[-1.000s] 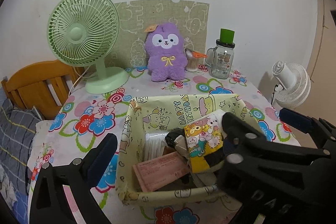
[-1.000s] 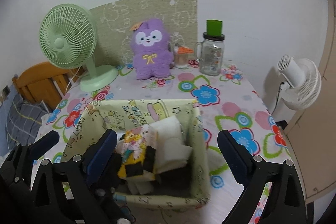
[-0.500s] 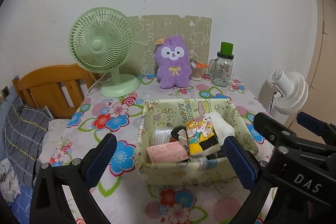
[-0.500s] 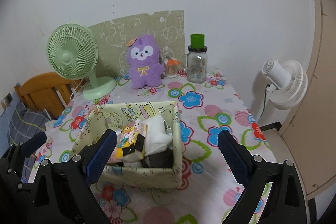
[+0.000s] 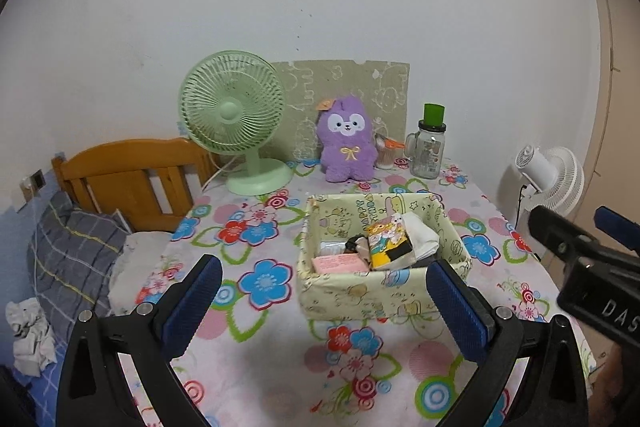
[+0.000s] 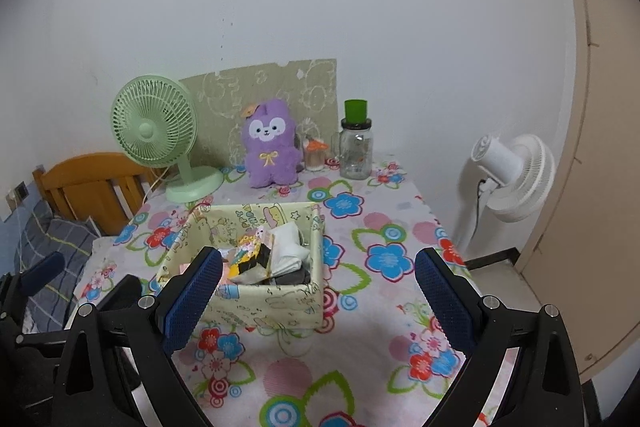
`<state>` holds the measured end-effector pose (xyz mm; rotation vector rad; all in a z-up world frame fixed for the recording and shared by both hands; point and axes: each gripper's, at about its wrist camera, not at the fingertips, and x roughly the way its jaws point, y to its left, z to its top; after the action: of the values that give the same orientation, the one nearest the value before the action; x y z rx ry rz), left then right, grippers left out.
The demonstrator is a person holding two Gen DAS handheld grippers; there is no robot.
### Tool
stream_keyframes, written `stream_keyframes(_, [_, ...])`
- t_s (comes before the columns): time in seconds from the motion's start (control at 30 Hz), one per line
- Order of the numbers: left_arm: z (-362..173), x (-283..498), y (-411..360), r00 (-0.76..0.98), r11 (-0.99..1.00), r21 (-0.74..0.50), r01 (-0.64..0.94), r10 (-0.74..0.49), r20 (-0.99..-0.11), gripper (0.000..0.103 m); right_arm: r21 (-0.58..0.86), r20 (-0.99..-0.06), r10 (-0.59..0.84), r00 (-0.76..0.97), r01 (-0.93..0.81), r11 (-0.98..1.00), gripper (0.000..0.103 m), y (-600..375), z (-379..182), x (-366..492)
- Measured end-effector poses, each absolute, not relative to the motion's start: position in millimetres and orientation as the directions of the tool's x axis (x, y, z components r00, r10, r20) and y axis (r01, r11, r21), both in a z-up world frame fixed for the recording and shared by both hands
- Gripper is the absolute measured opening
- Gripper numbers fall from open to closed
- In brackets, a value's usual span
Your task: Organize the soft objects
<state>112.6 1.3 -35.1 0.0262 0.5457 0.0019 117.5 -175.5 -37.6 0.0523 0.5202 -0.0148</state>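
Note:
A pale yellow cartoon-print fabric basket stands mid-table on the floral tablecloth. It holds folded soft items: a yellow cartoon piece, white cloth, a pink packet. A purple plush toy sits upright at the back. My left gripper is open and empty, held back above the table's near part. My right gripper is open and empty too, to the left gripper's right.
A green desk fan stands at the back left. A glass jar with a green lid stands at the back right. A white fan is off the table's right edge. A wooden bed frame lies left.
Both grippers have pulled back and up from the basket, which now looks smaller and farther. Both stay open and empty. The items remain in the basket.

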Motion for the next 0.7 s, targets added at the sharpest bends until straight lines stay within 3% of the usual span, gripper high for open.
stream_keyframes(0.5, [-7.8, 51.3, 0.1, 0.911, 0.998, 0.061, 0.009, 0.017, -0.412, 0.103, 0.041, -0.412, 0.006, 0.911, 0.012, 0.999, 0.100, -178.1, -16.9, 57.7])
stream_keyframes(0.7, [-6.2, 45.8, 0.9, 0.913, 0.999, 0.050, 0.016, 0.006, -0.407, 0.103, 0.048, -0.398, -0.004, 0.917, 0.026, 0.998, 0.102, -184.1, -14.9, 46.5])
